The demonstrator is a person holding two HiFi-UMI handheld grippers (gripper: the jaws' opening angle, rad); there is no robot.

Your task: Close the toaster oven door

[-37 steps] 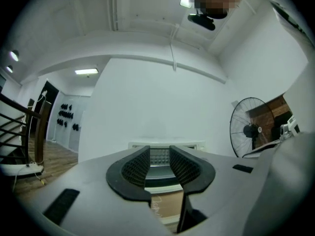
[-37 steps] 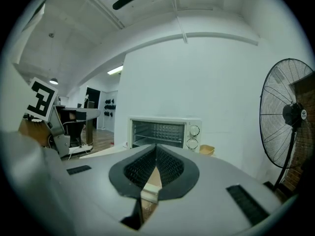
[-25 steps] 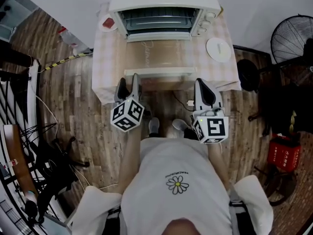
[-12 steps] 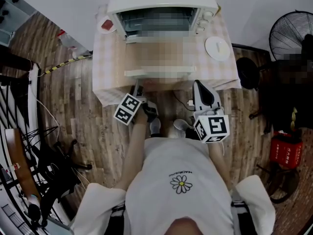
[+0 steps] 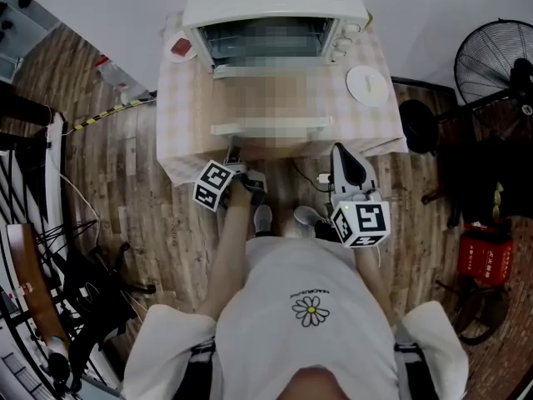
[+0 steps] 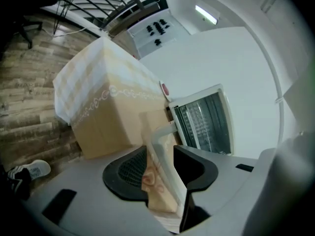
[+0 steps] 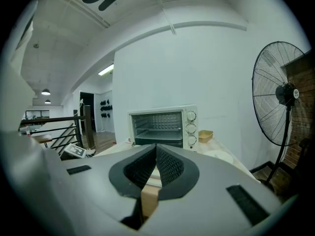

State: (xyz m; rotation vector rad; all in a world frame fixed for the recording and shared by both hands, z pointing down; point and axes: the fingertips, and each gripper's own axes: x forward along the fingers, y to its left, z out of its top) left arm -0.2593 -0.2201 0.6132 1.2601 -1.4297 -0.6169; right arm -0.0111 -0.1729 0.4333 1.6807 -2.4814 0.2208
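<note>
The white toaster oven (image 5: 275, 7) stands at the back of the table with its door (image 5: 266, 98) dropped flat towards me and its white handle (image 5: 271, 127) along the front edge. My left gripper (image 5: 234, 152) is rolled on its side at the left end of that edge. In the left gripper view the jaws are closing on the door's edge (image 6: 162, 176), which fills the gap between the pads. My right gripper (image 5: 350, 167) hangs below the table's front right, shut and empty. It faces the open oven (image 7: 162, 127).
The table has a checked cloth (image 5: 179, 115) that hangs over its sides. A white plate (image 5: 369, 84) lies right of the oven and a small dish with something red (image 5: 181, 47) lies left of it. A standing fan (image 5: 491, 57) and a red box (image 5: 483, 257) are at the right.
My left gripper has turned onto its side and moved up and right to the door's front edge. The right gripper has hardly moved.
</note>
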